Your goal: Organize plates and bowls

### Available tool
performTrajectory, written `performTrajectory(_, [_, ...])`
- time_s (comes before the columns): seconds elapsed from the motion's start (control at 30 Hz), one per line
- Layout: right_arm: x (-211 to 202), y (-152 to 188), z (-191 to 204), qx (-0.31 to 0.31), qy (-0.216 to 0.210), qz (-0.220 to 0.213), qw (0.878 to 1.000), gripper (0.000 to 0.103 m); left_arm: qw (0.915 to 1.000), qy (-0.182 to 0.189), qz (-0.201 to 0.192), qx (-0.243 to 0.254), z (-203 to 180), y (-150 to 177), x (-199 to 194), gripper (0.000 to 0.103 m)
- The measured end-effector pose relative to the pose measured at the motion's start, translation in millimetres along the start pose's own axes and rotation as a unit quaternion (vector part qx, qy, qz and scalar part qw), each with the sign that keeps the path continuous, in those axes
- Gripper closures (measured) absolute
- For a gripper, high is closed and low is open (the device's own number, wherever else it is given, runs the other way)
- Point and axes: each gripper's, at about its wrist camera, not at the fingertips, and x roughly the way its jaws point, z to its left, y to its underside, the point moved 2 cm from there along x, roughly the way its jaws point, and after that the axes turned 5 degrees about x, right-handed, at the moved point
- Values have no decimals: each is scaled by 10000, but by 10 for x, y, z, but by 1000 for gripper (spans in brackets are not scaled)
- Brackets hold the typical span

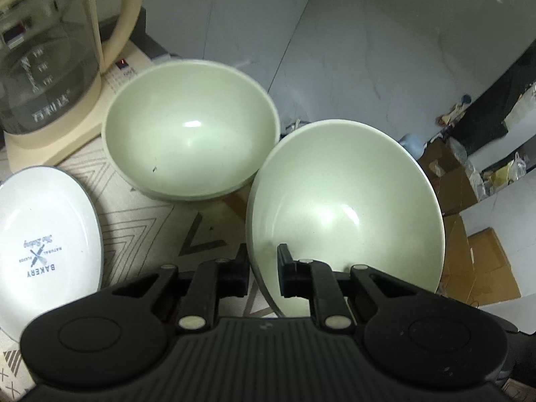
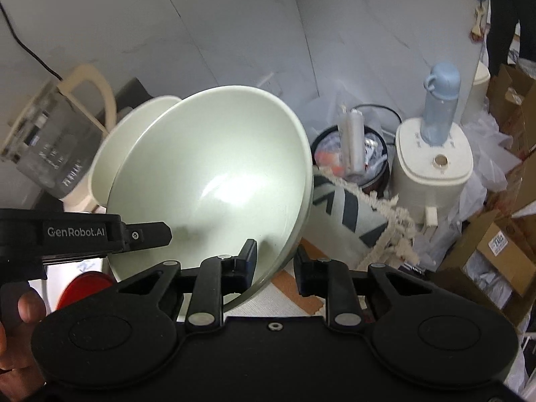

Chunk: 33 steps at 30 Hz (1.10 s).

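Observation:
A pale green bowl (image 1: 345, 207) is held tilted above the table; it also shows in the right wrist view (image 2: 214, 184). My left gripper (image 1: 263, 268) is shut on its near rim, one finger inside and one outside. My right gripper (image 2: 274, 261) is shut on the same bowl's rim. The left gripper (image 2: 147, 232) shows at the left of the right wrist view. A second pale green bowl (image 1: 191, 134) stands on the patterned tablecloth (image 1: 150, 221) behind; its edge shows in the right wrist view (image 2: 110, 154). A white oval "BAKERY" plate (image 1: 43, 244) lies at left.
A glass kettle on a beige base (image 1: 47, 67) stands at the far left of the table. Beyond the table's right edge are a trash bin (image 2: 351, 154), a white appliance with a blue bottle (image 2: 435, 154), and cardboard boxes (image 2: 495, 244). A red object (image 2: 85, 288) lies at lower left.

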Motion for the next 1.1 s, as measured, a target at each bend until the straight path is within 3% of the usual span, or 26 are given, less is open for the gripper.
performTrajectory(0.5, [-452, -89, 60, -380, -645, -518, 9958, 79, 9964, -261, -711, -379, -134, 147, -605, 89])
performTrajectory(0.83, [-634, 5, 260, -784, -1132, -556, 9889, 79, 9897, -632, -984, -831, -4, 447, -1022, 89])
performTrajectory(1.1, [-653, 174, 515, -1220, -1446, -357, 9813, 79, 9822, -915, -970, -1325, 225, 775, -1172, 89])
